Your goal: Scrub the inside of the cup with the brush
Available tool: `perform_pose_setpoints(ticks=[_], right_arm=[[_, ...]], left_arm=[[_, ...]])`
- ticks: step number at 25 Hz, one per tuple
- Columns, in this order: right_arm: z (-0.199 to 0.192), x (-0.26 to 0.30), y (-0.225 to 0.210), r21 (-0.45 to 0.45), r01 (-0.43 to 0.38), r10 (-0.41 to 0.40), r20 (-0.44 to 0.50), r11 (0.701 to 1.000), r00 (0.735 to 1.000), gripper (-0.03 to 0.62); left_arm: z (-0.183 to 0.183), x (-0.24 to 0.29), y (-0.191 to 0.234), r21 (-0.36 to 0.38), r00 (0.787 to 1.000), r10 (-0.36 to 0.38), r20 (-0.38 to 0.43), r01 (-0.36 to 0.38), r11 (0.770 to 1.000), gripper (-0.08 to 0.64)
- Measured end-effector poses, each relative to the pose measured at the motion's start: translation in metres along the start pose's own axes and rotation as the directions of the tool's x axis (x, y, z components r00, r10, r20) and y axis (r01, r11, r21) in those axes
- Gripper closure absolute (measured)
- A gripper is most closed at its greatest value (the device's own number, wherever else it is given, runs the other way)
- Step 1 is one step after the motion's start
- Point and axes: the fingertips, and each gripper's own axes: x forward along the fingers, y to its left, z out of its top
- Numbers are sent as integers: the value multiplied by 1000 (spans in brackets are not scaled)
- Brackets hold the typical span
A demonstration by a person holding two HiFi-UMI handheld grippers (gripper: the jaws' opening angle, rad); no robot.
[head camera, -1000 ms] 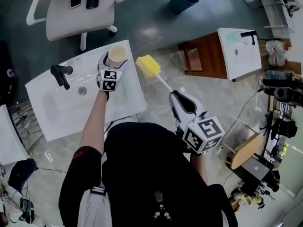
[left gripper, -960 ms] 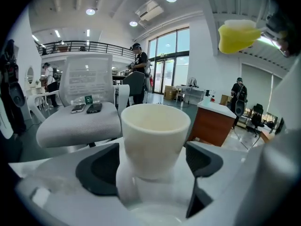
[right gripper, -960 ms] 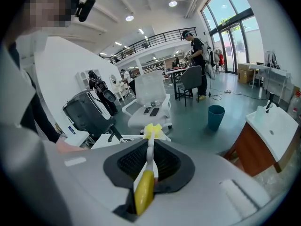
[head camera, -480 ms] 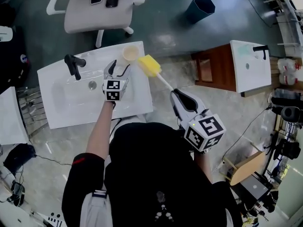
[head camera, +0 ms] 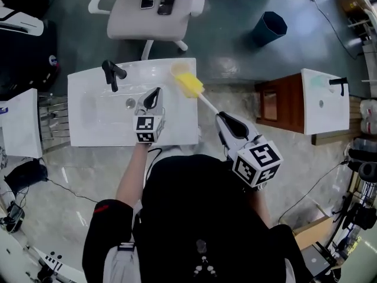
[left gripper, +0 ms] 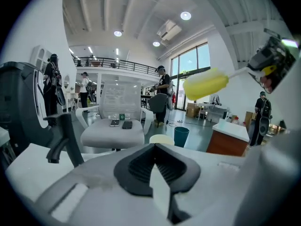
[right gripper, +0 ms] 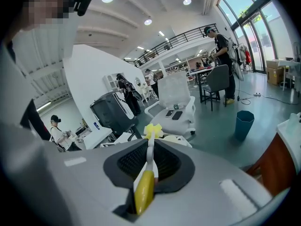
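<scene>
A pale cup [head camera: 177,69] stands upright on the far right corner of the white sink [head camera: 88,119]; it also shows just beyond the left jaws [left gripper: 162,139]. My left gripper [head camera: 154,95] hangs above the sink, short of the cup. Its jaws have just been closing and are now shut with nothing between them [left gripper: 153,166]. My right gripper [head camera: 224,118] is shut on the brush's yellow handle [right gripper: 144,192]. The brush's yellow sponge head [head camera: 189,85] sits beside the cup's near side, partly covering it, and floats in the air in the left gripper view [left gripper: 205,84].
A black tap [head camera: 112,73] stands at the sink's far left. Beyond the sink is a white office chair [head camera: 154,16] carrying two phones. A dark bin [head camera: 270,28] is on the floor; a wooden cabinet [head camera: 272,105] with a second basin [head camera: 325,99] stands to the right.
The left gripper let go of the cup, pulled back towards me and rose, and its jaws closed empty. The cup stayed on the sink's corner. The right gripper and brush barely moved.
</scene>
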Motion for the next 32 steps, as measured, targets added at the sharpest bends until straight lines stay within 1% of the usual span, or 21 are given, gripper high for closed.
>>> perform_pose_setpoints(ticks=[5,10,12,17,22,24,25,29,32], right_arm=[[5,0,3,-33,-52,52,17,998,999,551],[10,1,9,-77,-113,116,29,991,993,551],[14,2,13,-103,-138,142,36,985,989,551],[28,3,27,-178,-180,194,66,968,979,552],[47,4,42,-232,-224,251,97,947,963,552],[58,3,48,-251,-233,269,118,939,956,552],[63,2,51,-260,-237,277,130,936,952,552],[81,0,57,-294,-241,300,176,925,937,551],[89,-4,57,-304,-237,303,192,923,934,552]], left_arm=[[37,-34,-13,1,994,52,92,-52,999,558],[62,-66,-25,27,984,115,137,-119,992,558],[75,-80,-29,24,977,141,157,-146,989,558],[114,-122,-27,-63,944,221,245,-212,975,558],[158,-156,-27,-58,908,256,331,-252,966,558],[173,-167,-30,-64,897,265,355,-259,964,558],[179,-170,-32,-58,895,261,362,-258,964,558],[197,-175,-48,-7,902,223,369,-237,971,558],[203,-175,-60,-5,905,202,374,-215,977,558]])
